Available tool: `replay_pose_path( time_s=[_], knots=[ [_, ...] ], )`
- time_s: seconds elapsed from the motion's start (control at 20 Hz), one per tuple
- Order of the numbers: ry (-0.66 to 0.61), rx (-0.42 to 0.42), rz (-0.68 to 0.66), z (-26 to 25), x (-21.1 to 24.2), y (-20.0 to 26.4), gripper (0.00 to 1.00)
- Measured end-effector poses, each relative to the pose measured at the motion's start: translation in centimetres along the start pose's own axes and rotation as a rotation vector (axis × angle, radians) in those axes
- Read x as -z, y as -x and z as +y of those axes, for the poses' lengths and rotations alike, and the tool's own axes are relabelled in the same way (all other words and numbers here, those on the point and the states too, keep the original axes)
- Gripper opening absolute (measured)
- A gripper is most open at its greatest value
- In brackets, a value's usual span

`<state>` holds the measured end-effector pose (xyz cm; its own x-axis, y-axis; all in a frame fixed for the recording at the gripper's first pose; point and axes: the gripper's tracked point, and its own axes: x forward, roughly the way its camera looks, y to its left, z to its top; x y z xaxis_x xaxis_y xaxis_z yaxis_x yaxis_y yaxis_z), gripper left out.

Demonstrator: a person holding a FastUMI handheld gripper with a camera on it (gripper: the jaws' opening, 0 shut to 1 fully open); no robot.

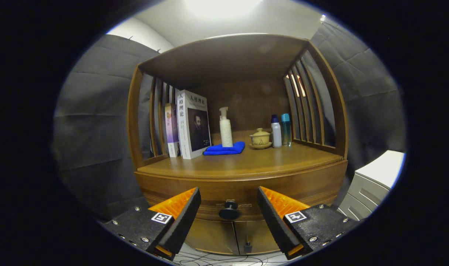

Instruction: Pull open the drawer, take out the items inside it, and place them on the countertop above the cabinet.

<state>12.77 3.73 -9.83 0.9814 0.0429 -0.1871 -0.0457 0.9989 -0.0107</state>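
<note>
I am holding my tool (229,210) spread wide, fingers gripping nothing, the drawer (243,195) closed just ahead and its dark knob (229,211) sitting between them — so I judge I am lining up for the pull. Next I should be easing forward and clamping the knob; the table (246,164) is lying beyond, above it.

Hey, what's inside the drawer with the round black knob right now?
Cannot tell: the drawer is shut, so its front hides whatever it holds. The knob sits between the open tool's fingers, untouched. The countertop above carries books, bottles, a cloth and a lidded cup.
</note>
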Motion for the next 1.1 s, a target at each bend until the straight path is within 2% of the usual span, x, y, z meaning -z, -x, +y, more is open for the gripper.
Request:
replay_pose_path(
  time_s=[0.15, 0.4, 0.8, 0.95, 1.1],
  knots=[
    [0.019, -0.005, 0.032, 0.1, 2.0, -1.5, 0.95],
    [-0.029, 0.007, 0.094, 0.2, 4.5, -2.6, 0.94],
    [-0.085, 0.040, 0.198, 0.3, 7.6, -4.9, 0.67],
    [-0.078, 0.046, 0.204, 0.3, 7.6, -4.9, 0.46],
    [-0.074, 0.040, 0.220, 0.3, 7.6, -4.8, 0.36]
  ],
)
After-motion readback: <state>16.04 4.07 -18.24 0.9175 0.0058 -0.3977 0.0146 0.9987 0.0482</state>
